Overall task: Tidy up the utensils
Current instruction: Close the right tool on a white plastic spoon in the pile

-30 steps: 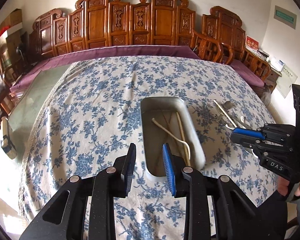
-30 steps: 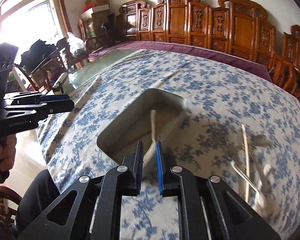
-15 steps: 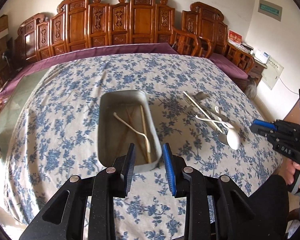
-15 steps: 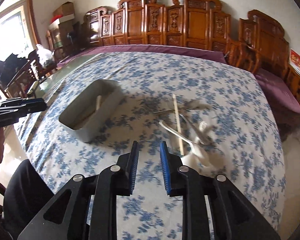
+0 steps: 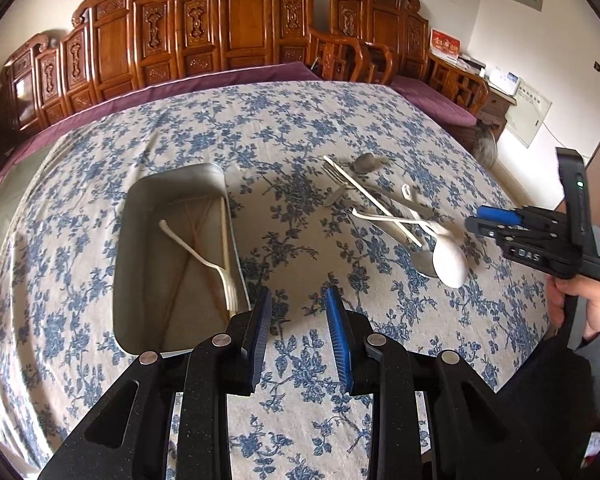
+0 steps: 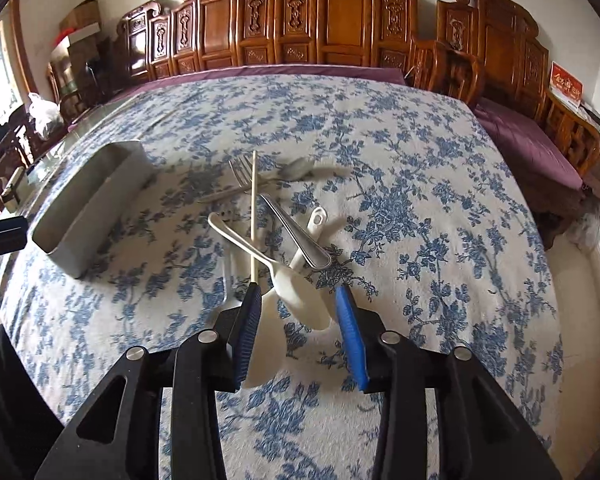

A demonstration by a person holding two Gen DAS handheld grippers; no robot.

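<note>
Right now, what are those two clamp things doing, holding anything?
Left gripper: open, holding nothing, above the tablecloth.
Right gripper: open, holding nothing, over the white spoons.

The right gripper (image 5: pixel 485 219) bears white letters "DAS" on its body.

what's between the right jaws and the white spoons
Nothing visible. The right gripper is open, and the bowls of the two white spoons lie right between its jaws. A chopstick and metal cutlery cross the spoon handles farther out, so they may shift on a lift.
</note>
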